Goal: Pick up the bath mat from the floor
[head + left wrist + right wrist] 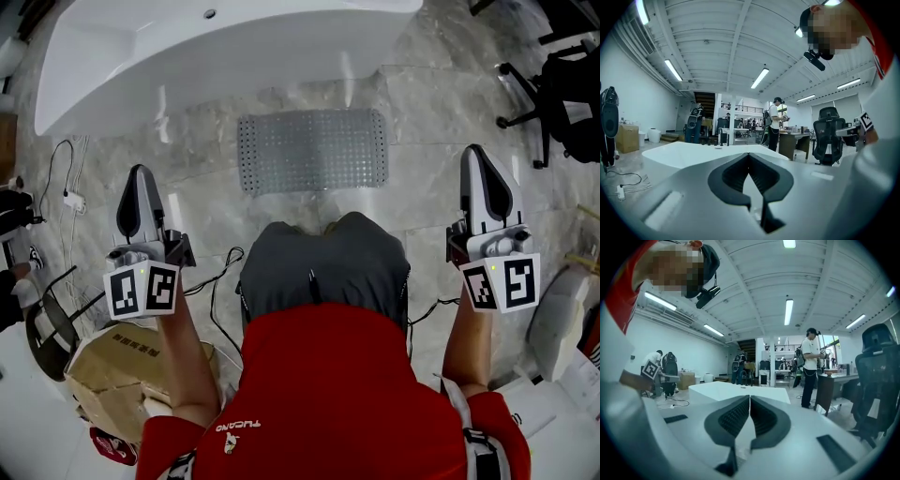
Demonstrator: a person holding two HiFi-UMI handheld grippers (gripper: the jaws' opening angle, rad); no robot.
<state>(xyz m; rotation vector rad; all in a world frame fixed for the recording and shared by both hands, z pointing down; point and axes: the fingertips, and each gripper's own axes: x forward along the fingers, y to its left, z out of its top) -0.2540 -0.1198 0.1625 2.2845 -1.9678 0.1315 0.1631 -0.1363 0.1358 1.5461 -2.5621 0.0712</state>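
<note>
Red-shirted and crouching, one person (328,394) fills the bottom of the head view, grey-clad knees (323,267) pushed forward over a pale marble floor (431,103). One long white bathtub (187,56) runs across the top of that view. Just beside its near wall lies the single bath mat (312,150), a grey rectangle covered in small dots, flat on the floor straight ahead of the knees. One crumpled cardboard box (131,370) sits at the lower left, and one black office chair (558,89) stands at the upper right. Two tongs are held out, one on either side of the knees. The left tongs (139,171) have their jaws pressed together with nothing between them, as the left gripper view (749,157) shows. The right tongs (473,152) are likewise closed and empty, as seen in the right gripper view (749,399). Both point towards the tub, flanking the mat, and neither touches it. Two marker cubes show, one behind each pair of tongs: left (142,289) and right (502,283). One small white plug (73,199) with a dark cable lies at the far left.
</note>
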